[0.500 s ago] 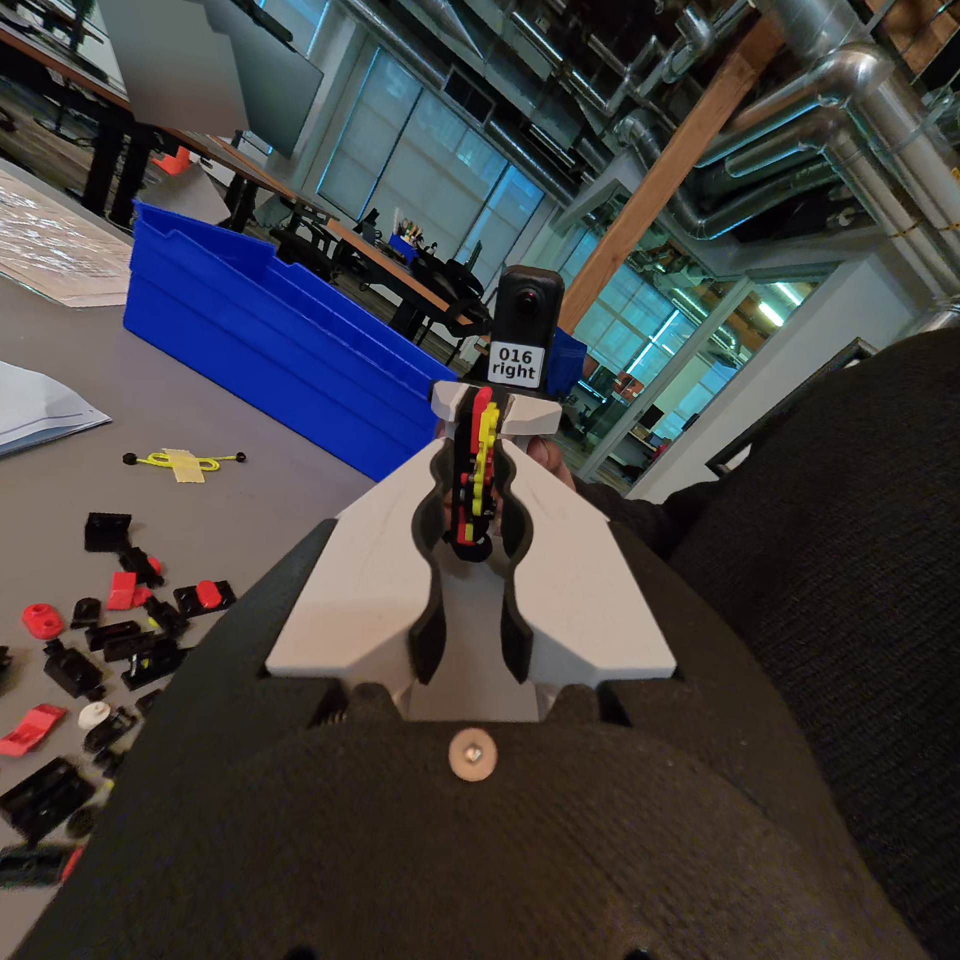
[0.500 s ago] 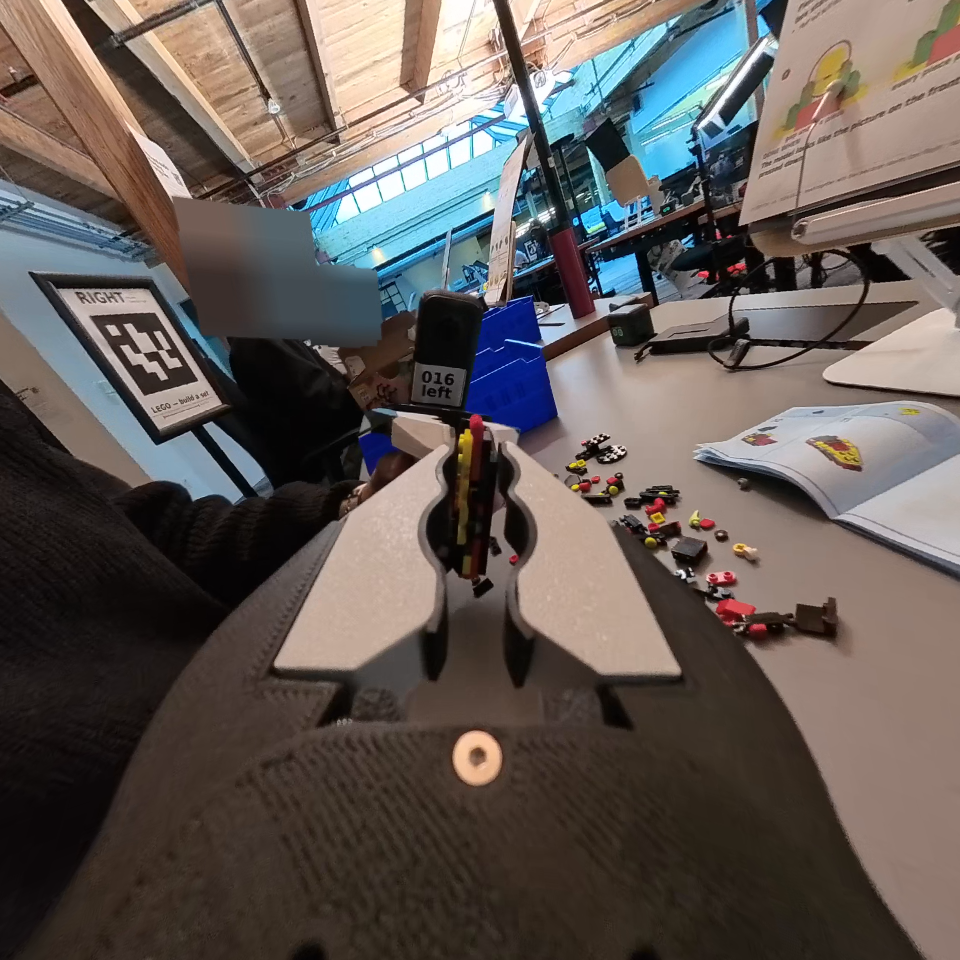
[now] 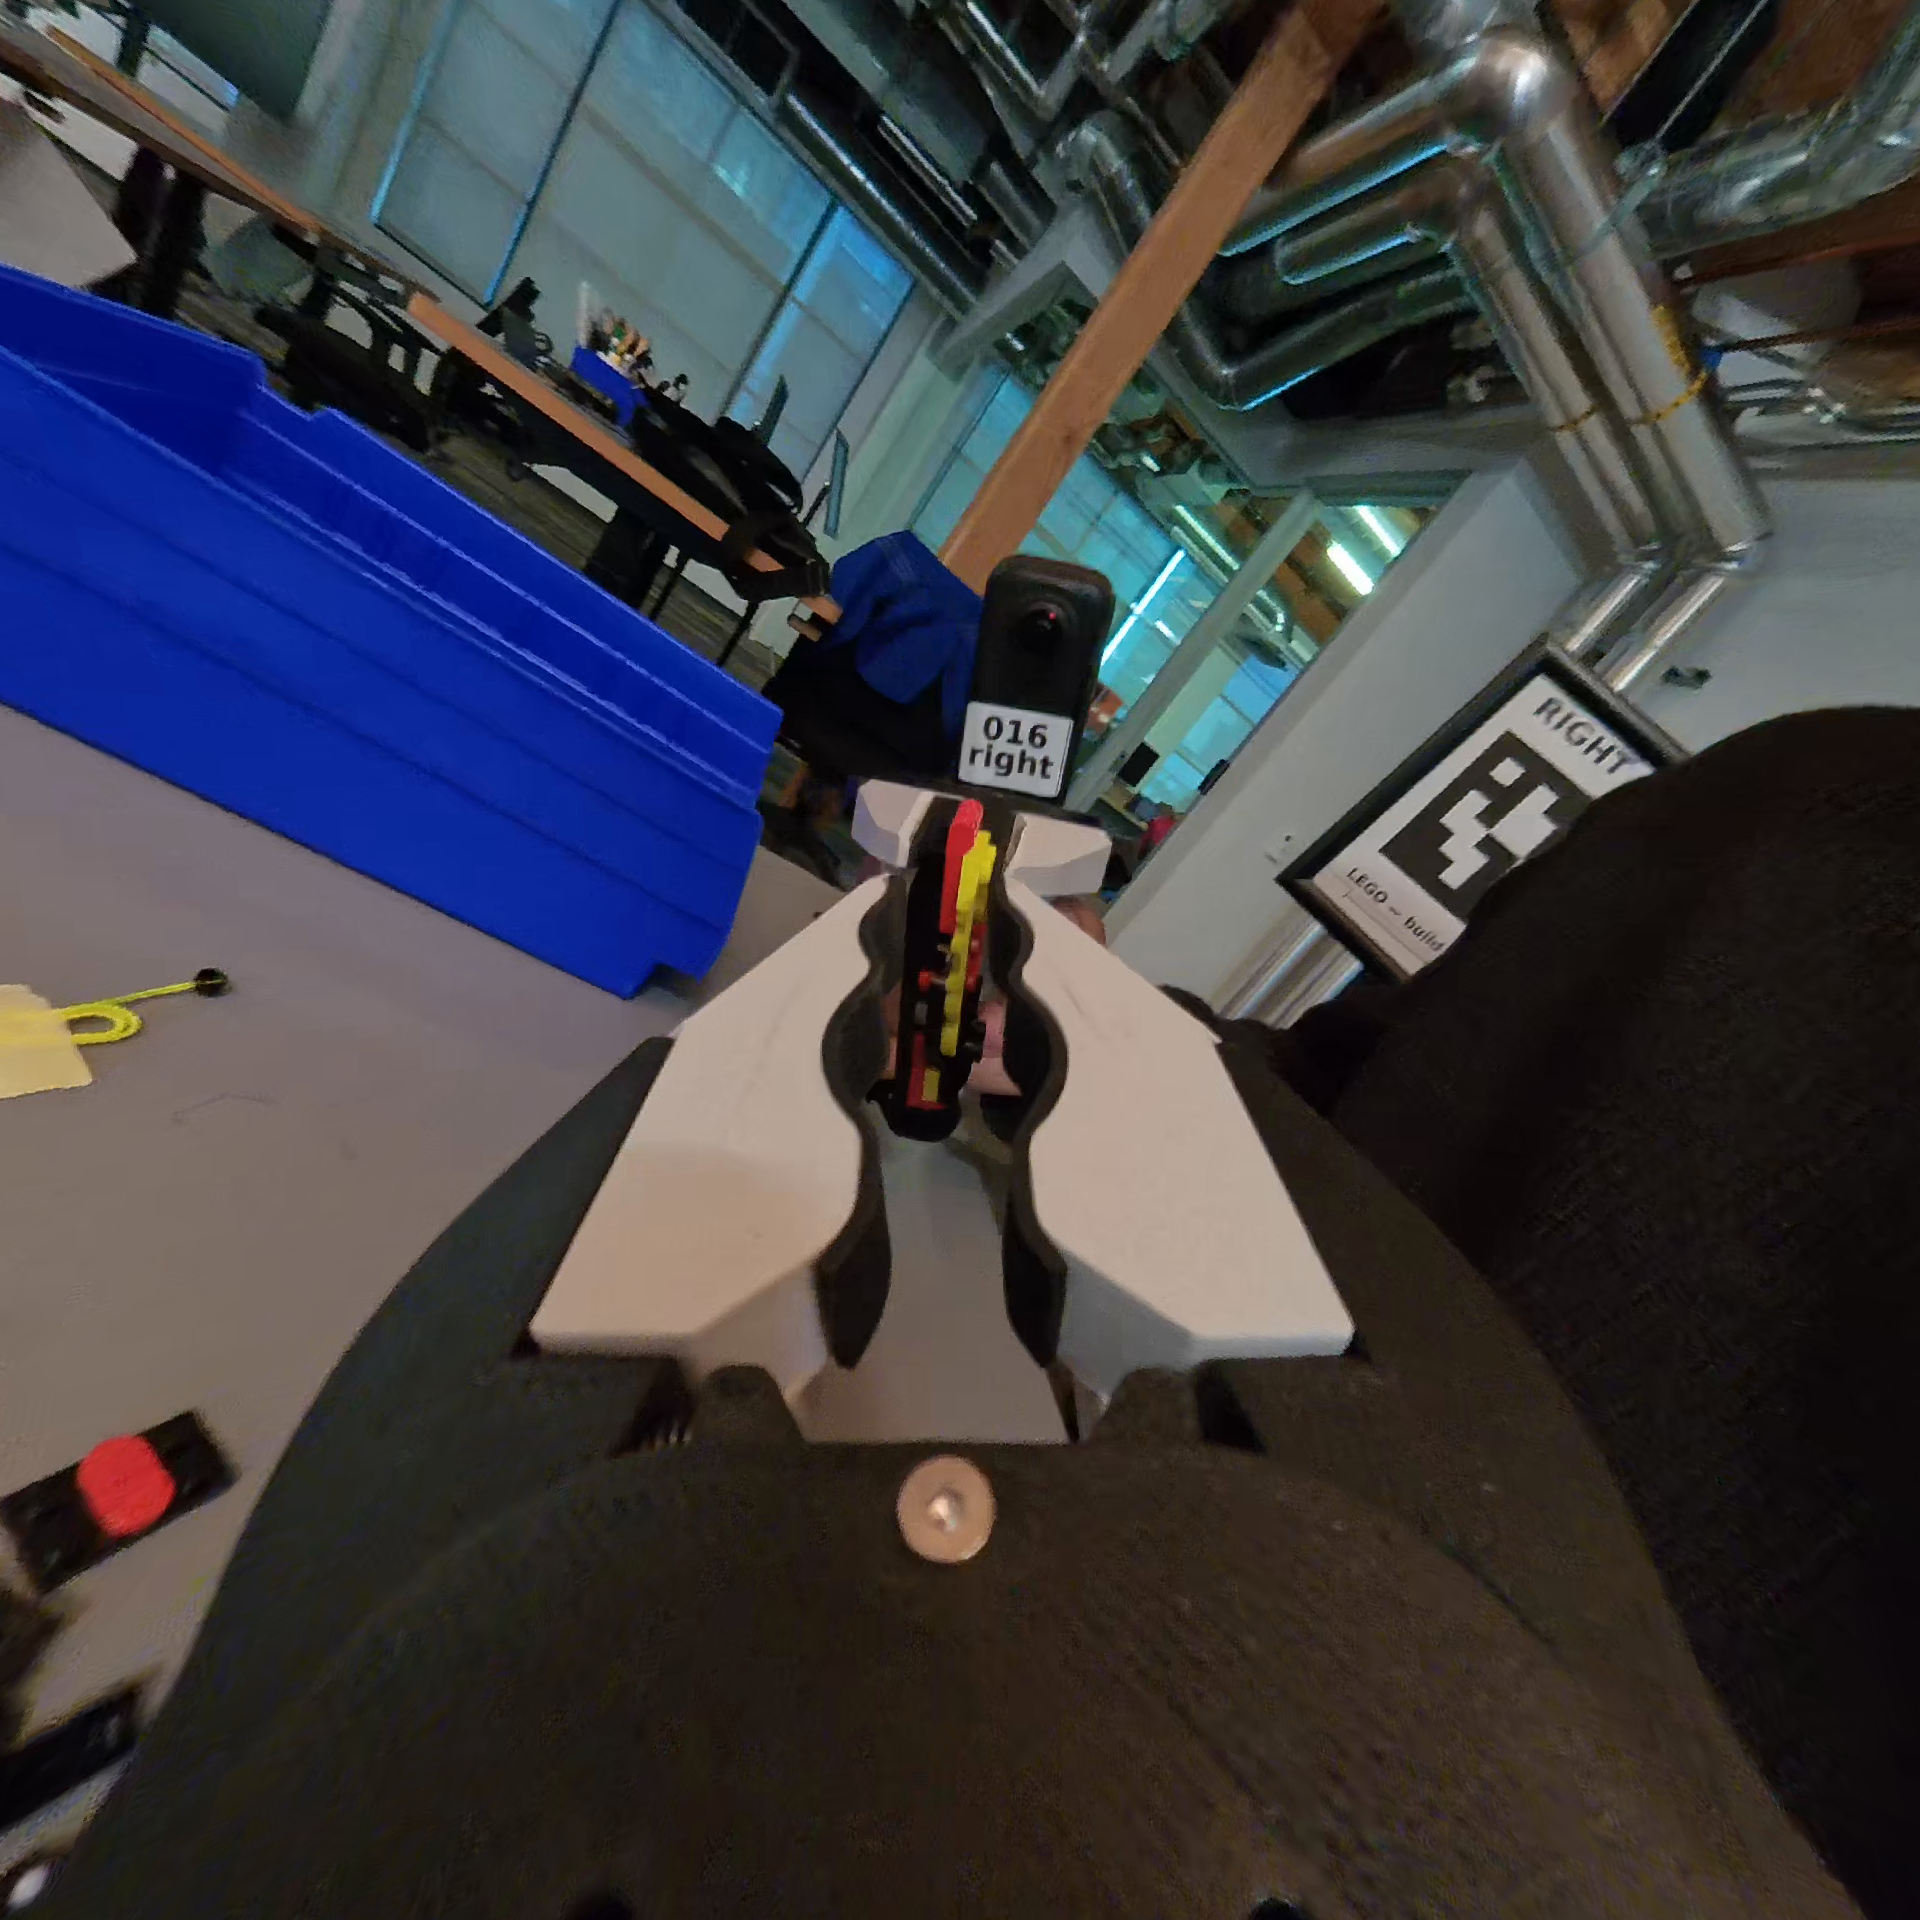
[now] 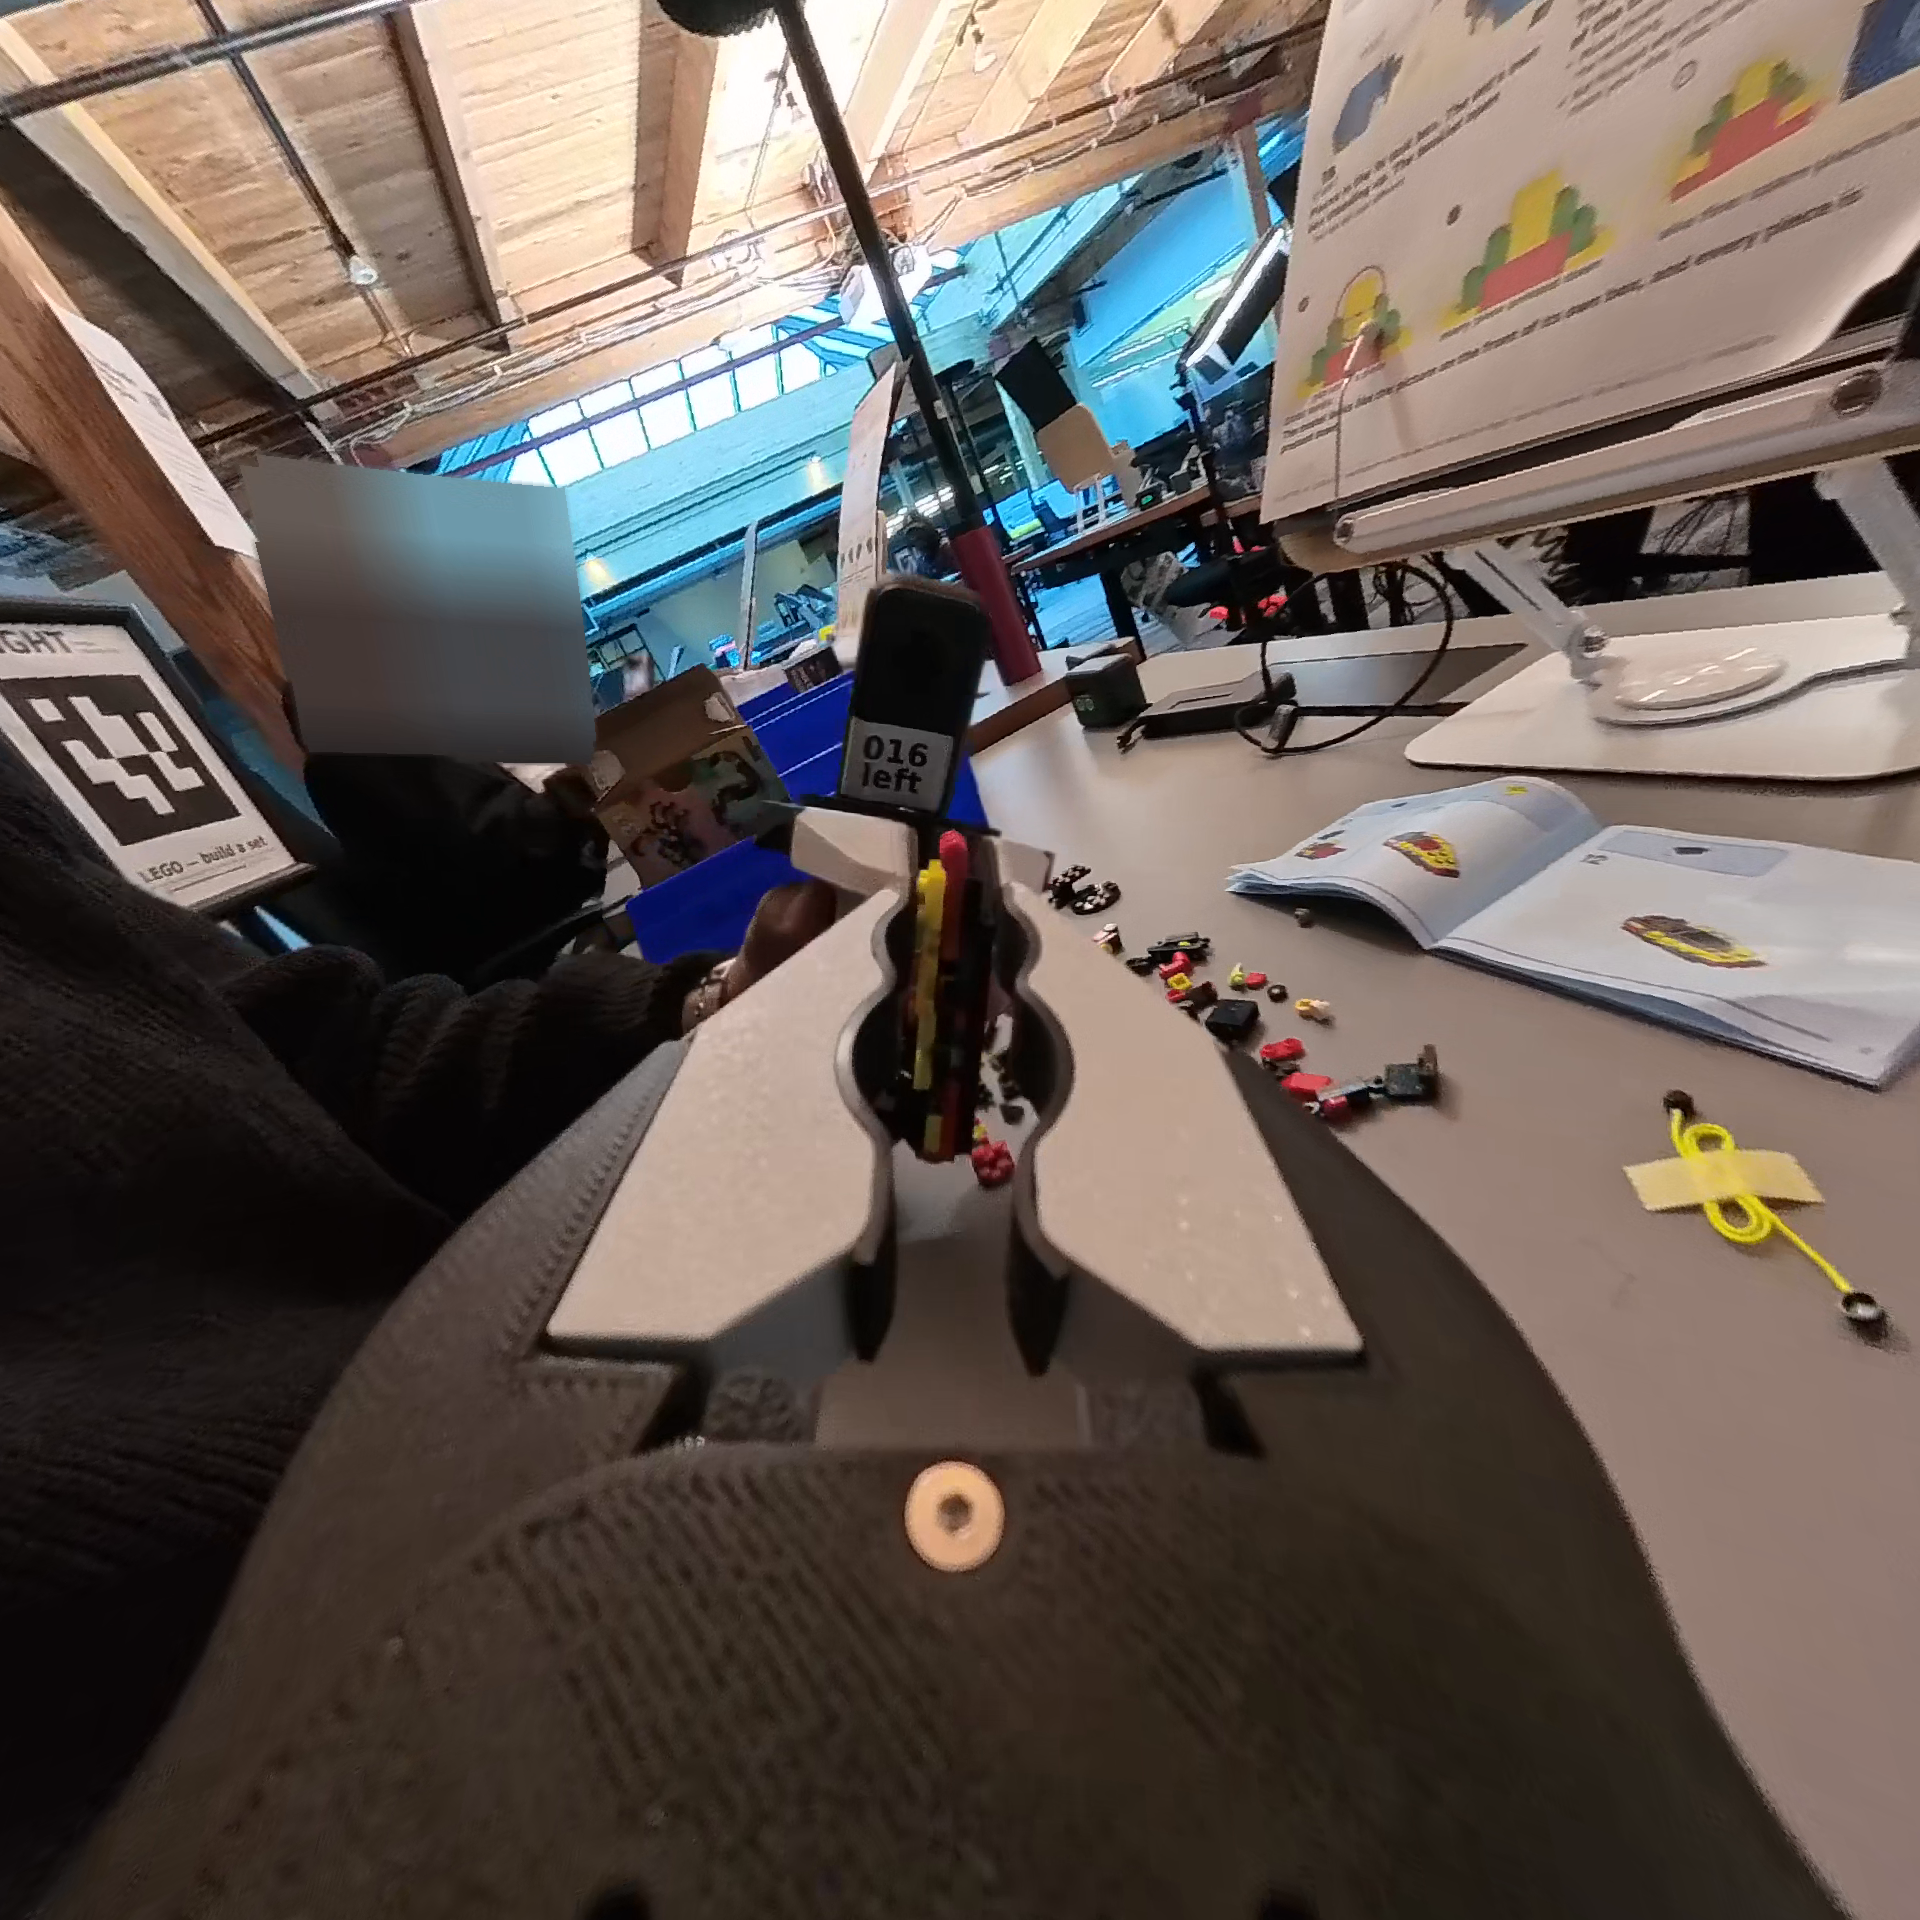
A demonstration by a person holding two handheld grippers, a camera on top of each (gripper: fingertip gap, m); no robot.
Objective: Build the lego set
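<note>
At the moment of inspection both claws were clenched on one partly built lego assembly (image 3: 951, 977), a thin black, red and yellow stack held edge-on at frame centre, raised clear of the grey desk (image 3: 312, 1091). The left claw (image 3: 945, 997) gripped it from one end and the right claw (image 4: 951, 997) from the opposite end, the two facing each other nose to nose. Loose bricks (image 4: 1288, 1049) lay scattered at centre right of the right wrist view, near the open instruction booklet (image 4: 1558, 925); a blue bin (image 3: 364, 644) stood at left of the left wrist view. Risk, in my judgement: the assembly was gripped across narrow edges, so any twist or uneven pull between the claws could split the layers or let the piece pivot and drop among the loose bricks. Whether the seams were fully pressed could not be determined.
</note>
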